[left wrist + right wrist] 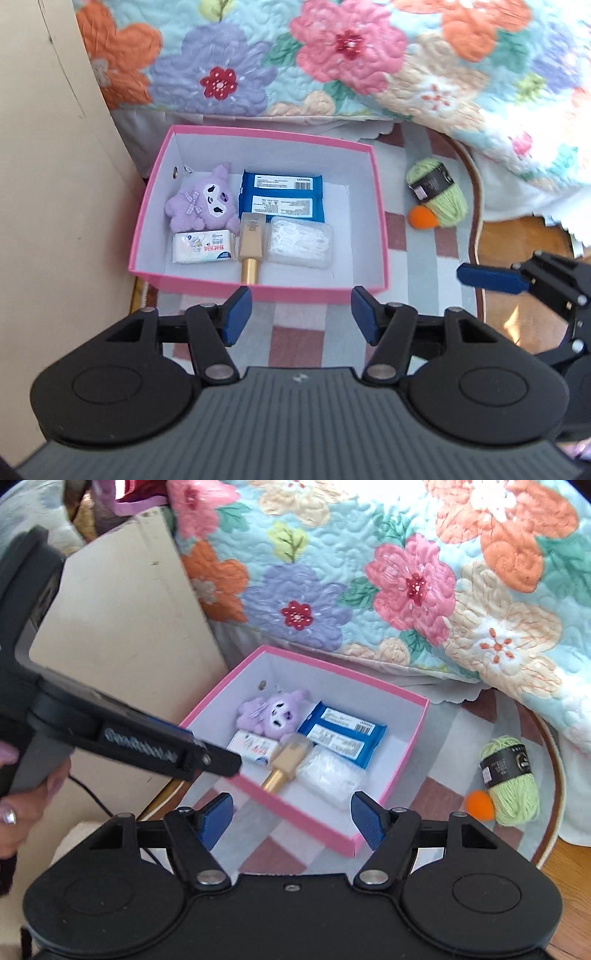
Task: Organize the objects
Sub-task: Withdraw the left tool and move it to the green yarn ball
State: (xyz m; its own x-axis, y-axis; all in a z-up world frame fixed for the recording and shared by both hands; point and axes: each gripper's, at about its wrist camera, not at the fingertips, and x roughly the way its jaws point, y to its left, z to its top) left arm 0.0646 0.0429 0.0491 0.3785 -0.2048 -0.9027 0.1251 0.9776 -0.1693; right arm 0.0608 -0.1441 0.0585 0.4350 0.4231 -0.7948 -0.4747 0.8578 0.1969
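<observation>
The pink box (258,291) sits on a checked rug (295,343) beside the bed with its flowered quilt (332,55). Inside lie a purple plush toy (201,199), a blue wipes pack (282,195), a small tissue pack (203,246), a gold tube (251,247) and a clear case of white picks (300,242). Outside the box, on the rug, a green yarn ball (437,192) touches a small orange ball (423,218).

The left gripper (301,317) has its fingers spread with nothing between them; the right gripper (291,821) likewise stands open and empty.

Only the left view shows the right gripper from the side. Only the right view shows the left gripper's body and a hand (22,794) holding it, plus a beige panel (122,635) in full.
</observation>
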